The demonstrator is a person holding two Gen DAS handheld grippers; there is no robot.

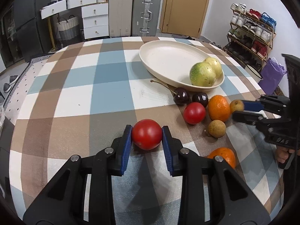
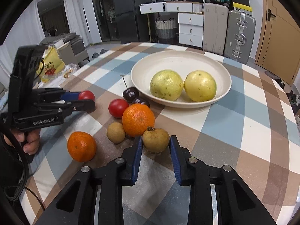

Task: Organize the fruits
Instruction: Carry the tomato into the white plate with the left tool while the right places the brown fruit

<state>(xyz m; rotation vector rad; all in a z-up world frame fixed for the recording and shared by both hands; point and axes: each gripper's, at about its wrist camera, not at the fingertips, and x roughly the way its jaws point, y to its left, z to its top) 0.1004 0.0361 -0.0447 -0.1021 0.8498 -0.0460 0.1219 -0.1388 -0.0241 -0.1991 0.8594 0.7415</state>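
Blue-padded left tool clamps a glossy red tomato.

Blue pads are gripping a red tomato; a checked cloth is showing brown, blue and white; a cream plate is holding yellow-green fruits; oranges are glowing beside dark cherries.

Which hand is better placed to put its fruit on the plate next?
Probably the right. The right gripper is shut on a brown fruit, closer to the plate. The left gripper is shut on a red tomato, farther away, with other fruits nearer the plate.
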